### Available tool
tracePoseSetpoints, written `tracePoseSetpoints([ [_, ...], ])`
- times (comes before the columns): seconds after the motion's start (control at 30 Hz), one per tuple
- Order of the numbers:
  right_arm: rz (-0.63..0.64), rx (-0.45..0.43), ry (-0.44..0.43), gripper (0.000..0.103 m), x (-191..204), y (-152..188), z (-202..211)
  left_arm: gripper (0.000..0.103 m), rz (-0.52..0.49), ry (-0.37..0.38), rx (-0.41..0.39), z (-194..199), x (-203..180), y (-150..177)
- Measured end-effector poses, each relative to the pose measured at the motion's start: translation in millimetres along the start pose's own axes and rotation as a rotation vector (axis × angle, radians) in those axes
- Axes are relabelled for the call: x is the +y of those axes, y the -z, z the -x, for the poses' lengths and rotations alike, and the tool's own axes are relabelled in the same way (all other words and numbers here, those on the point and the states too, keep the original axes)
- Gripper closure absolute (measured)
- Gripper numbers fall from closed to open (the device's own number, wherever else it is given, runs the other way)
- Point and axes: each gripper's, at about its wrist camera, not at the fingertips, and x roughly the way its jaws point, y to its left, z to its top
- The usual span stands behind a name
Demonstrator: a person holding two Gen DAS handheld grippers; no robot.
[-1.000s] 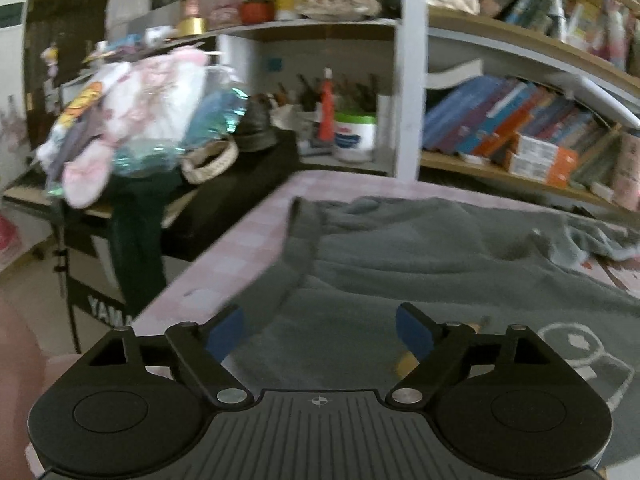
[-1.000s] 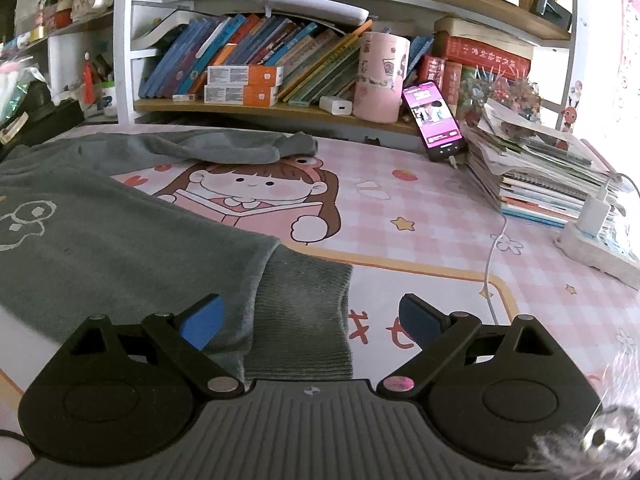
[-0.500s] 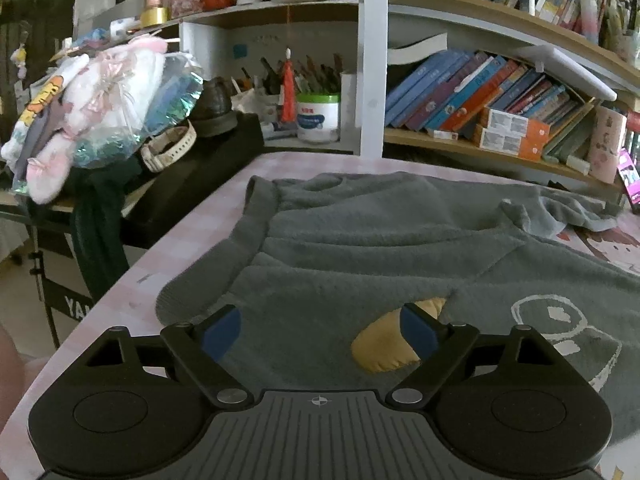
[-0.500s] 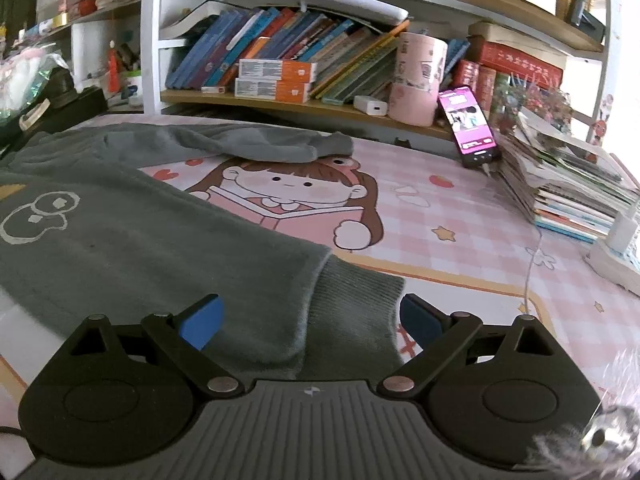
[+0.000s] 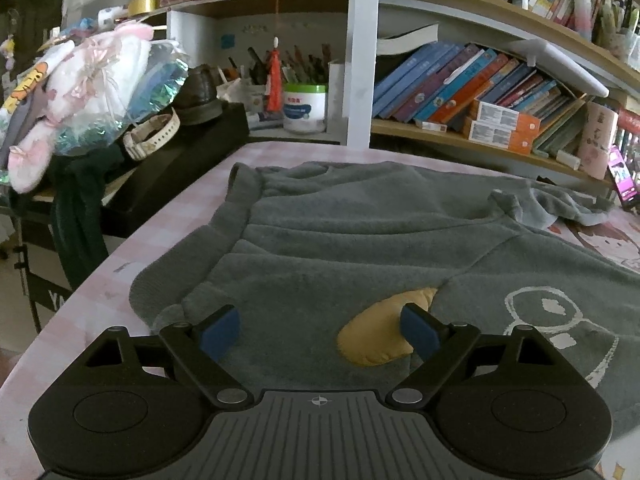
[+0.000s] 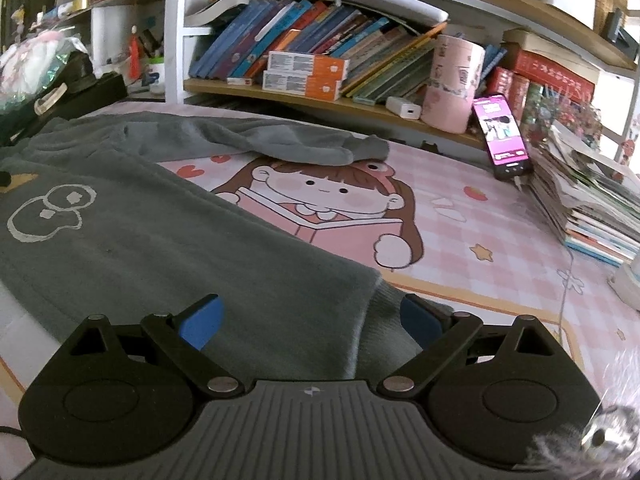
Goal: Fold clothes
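Since the earlier frame both grippers move forward over the sweater, which lies flat on the tabletop. The left gripper and right gripper hold jaws wide, empty. Better pinch the cuff at 12 o'clock fully.

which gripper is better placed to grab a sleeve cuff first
Right. The right gripper has its jaws open astride the ribbed cuff of the grey sweatshirt. The left gripper is open over the body fabric, beside a yellow patch.
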Motion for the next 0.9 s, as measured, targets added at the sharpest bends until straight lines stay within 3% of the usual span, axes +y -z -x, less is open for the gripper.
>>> tracePoseSetpoints([
  [0.9, 0.094, -0.007, -0.067, 0.007, 32, -40, -34, 0.011, -0.014, 0.027, -0.002, -16, 0, -12],
])
